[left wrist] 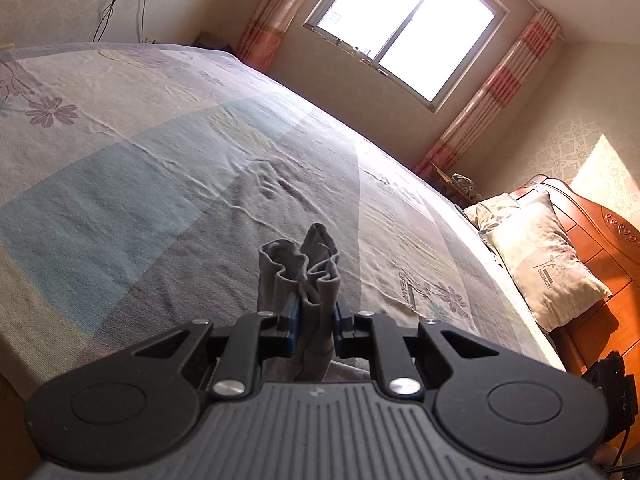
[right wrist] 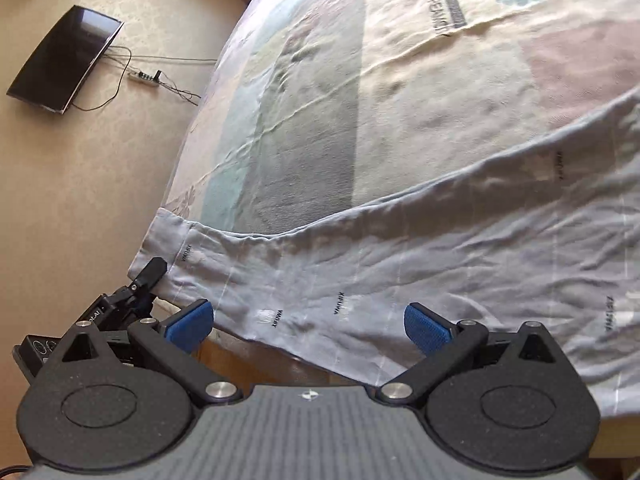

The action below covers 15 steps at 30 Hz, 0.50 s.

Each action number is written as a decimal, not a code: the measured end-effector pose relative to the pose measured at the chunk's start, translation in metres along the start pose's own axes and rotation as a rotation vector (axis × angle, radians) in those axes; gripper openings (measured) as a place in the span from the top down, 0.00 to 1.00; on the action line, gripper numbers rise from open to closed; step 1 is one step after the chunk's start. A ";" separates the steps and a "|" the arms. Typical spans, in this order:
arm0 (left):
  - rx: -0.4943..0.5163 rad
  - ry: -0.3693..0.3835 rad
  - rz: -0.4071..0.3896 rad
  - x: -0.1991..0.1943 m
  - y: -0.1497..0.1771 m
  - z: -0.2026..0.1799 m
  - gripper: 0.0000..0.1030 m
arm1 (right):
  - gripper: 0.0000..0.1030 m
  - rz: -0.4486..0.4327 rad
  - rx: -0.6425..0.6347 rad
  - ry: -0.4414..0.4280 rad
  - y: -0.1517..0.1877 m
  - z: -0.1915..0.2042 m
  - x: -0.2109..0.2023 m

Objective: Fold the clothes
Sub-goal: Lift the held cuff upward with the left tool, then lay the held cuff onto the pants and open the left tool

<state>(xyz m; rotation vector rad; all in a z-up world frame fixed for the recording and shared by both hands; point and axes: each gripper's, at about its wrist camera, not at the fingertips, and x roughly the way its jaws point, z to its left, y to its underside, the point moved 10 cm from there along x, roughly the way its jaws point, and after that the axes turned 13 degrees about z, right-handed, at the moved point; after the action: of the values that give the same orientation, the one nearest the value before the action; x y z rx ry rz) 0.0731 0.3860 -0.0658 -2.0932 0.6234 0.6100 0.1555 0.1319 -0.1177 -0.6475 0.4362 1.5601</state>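
Left gripper clamps our bunched grey cloth, lifted clear of the bed | right gripper gapes empty over the pale shirt at the bed's edge, ready to pinch.

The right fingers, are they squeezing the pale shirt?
No, the right gripper is open, its blue fingers spread wide apart above the pale shirt.
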 end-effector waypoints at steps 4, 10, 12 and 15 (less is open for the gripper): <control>0.031 0.034 0.018 0.007 0.001 -0.027 0.86 | 0.00 -0.023 0.037 -0.012 0.003 -0.019 -0.017; 0.090 0.094 0.069 0.025 0.012 -0.067 0.86 | 0.00 -0.054 0.076 -0.020 0.004 -0.039 -0.038; 0.116 0.106 0.092 0.031 0.020 -0.081 0.86 | 0.00 -0.062 0.085 -0.018 0.005 -0.045 -0.045; 0.165 0.110 0.129 0.042 0.034 -0.097 0.86 | 0.00 -0.080 0.103 -0.013 0.005 -0.053 -0.053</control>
<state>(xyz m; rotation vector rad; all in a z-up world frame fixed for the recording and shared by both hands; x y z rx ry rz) 0.1031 0.2788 -0.0612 -1.9519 0.8476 0.4996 0.1586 0.0567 -0.1250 -0.5688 0.4722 1.4558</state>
